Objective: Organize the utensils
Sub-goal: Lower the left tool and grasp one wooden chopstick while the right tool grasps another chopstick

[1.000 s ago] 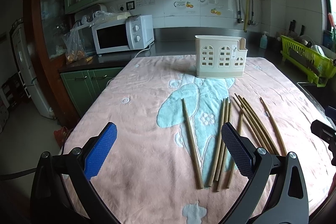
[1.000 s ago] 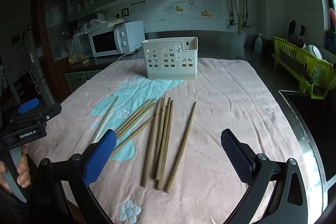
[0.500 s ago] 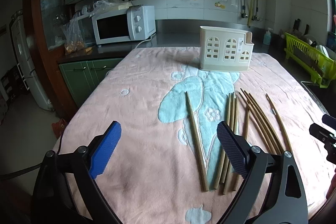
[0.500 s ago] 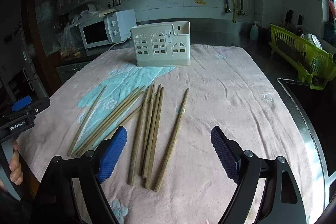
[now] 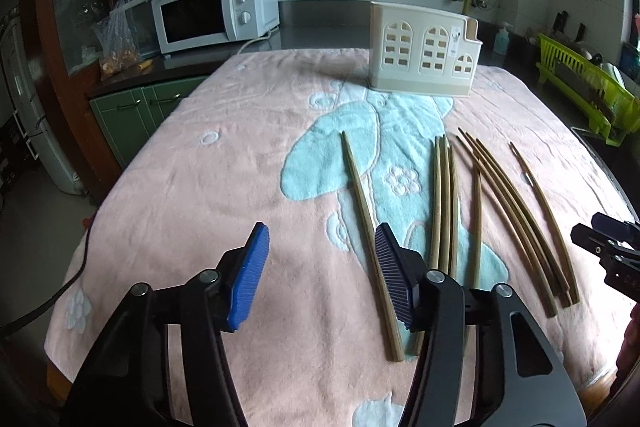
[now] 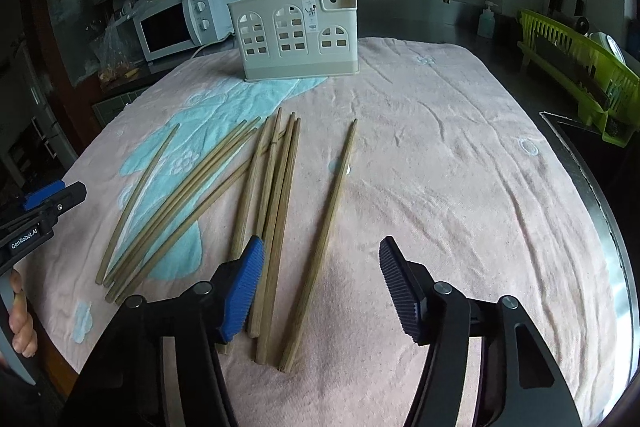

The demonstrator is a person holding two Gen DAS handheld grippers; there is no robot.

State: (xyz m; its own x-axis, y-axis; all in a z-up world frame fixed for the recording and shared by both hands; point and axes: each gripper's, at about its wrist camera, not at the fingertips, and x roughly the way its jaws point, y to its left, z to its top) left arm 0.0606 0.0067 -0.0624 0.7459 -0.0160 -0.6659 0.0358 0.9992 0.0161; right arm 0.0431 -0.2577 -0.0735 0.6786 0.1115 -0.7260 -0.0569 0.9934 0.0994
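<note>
Several bamboo chopsticks (image 5: 444,203) (image 6: 276,187) lie loose on a pink towel (image 5: 224,195). A cream utensil holder (image 5: 424,55) (image 6: 296,35) stands upright behind them. My left gripper (image 5: 320,247) hovers low over the towel with its jaws closing. The leftmost chopstick (image 5: 360,195) runs just inside its right pad (image 5: 390,267), untouched. My right gripper (image 6: 320,255) is also closing. The lone right-hand chopstick (image 6: 332,203) lies in line with its gap, and neither pad presses on it. Each gripper shows at the edge of the other's view.
A white microwave (image 5: 216,15) sits on the counter at the back left. A green dish rack (image 5: 580,87) (image 6: 580,63) stands on the right, beside a metal counter edge (image 6: 588,187). A hand (image 6: 20,323) holds the left gripper's handle. A dark cable (image 5: 76,267) trails off the towel's left side.
Both grippers have sunk and moved forward toward the chopsticks. The jaws of each have narrowed from wide open to about half. The chopsticks have not moved.
</note>
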